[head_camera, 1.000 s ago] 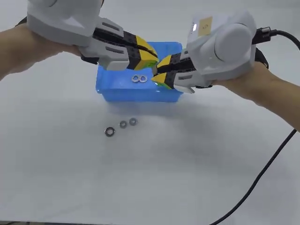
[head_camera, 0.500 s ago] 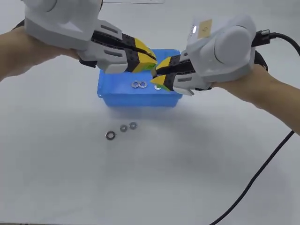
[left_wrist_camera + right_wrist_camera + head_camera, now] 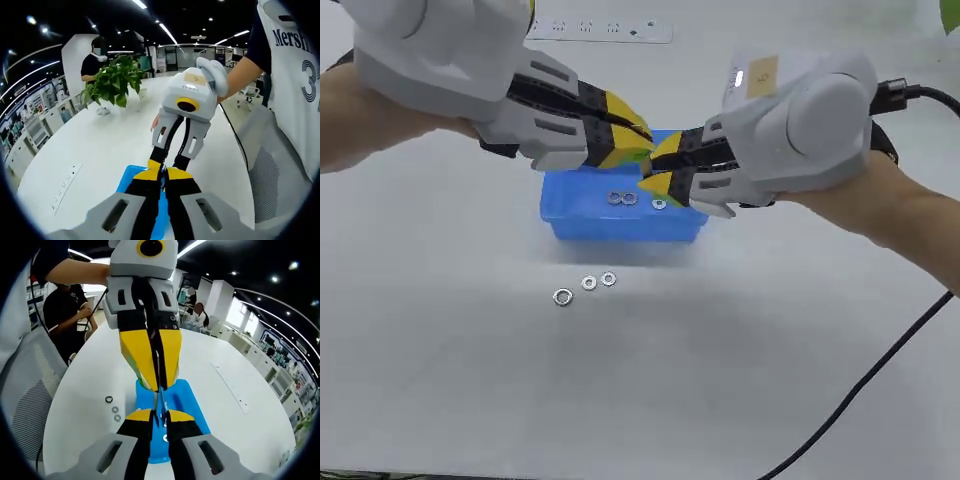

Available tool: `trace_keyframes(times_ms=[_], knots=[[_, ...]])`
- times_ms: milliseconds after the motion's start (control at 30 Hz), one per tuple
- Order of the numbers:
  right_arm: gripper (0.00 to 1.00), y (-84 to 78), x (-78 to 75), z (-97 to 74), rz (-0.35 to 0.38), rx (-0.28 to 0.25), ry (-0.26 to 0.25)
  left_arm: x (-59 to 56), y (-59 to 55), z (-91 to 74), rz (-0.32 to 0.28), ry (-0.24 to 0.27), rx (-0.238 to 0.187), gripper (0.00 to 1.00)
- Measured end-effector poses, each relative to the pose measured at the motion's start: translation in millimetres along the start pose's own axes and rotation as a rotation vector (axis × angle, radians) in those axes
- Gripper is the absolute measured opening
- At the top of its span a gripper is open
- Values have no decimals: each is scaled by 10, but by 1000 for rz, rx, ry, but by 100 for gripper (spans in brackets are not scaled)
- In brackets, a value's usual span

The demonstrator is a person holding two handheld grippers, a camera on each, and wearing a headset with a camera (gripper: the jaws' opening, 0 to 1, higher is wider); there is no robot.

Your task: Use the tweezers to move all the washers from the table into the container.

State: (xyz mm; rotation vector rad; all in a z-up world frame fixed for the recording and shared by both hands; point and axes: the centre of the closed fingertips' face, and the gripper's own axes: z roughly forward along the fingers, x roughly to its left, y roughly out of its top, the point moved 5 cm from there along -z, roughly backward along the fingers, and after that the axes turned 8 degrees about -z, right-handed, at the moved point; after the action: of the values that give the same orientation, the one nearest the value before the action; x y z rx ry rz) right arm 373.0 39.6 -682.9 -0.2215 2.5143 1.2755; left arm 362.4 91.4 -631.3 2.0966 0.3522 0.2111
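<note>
1. Nearest the person, the bare tabletop [image 3: 650, 400] carried a black cable [image 3: 880, 370] trailing off to the right gripper.
2. Further in, three loose washers [image 3: 589, 284] lay in a short row on the tabletop, just in front of the container and not yet collected.
3. Behind them stood the blue container [image 3: 620, 225], with three more washers [image 3: 629, 199] on its floor, so the job looked about half done.
4. Above the container the left gripper [image 3: 642, 143] and the right gripper [image 3: 650, 170] met tip to tip. The right gripper view showed a thin metal strip, apparently the tweezers [image 3: 161, 410], running between both pairs of jaws.
5. Both pairs of jaws were drawn together on that strip, probably to steady or re-seat the tool over the container before the next pick.
6. Farthest back, a white power strip [image 3: 600, 30] lay along the tabletop edge.
</note>
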Motion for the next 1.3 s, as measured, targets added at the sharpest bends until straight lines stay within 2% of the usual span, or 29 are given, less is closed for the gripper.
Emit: trace_keyframes(times_ms=[133,267,500,700,933,1167,1300], knots=[[11,86,126,9,-23,-2,22,-120,-23,-97,24,-4,24,6],[11,158,192,58,-78,3,37,-217,-66,-202,12,-2,25,6],[11,255,390,152,-83,-5,74,-374,-197,-360,-12,2,28,6],[11,238,569,246,-67,-6,102,-497,-357,-385,-46,-6,31,7],[11,155,705,303,-45,2,128,-555,-487,-351,-87,-9,21,7],[11,70,723,365,-14,3,140,-568,-570,-301,-114,6,15,7],[11,41,747,413,6,-2,147,-555,-630,-281,-129,6,29,7]])
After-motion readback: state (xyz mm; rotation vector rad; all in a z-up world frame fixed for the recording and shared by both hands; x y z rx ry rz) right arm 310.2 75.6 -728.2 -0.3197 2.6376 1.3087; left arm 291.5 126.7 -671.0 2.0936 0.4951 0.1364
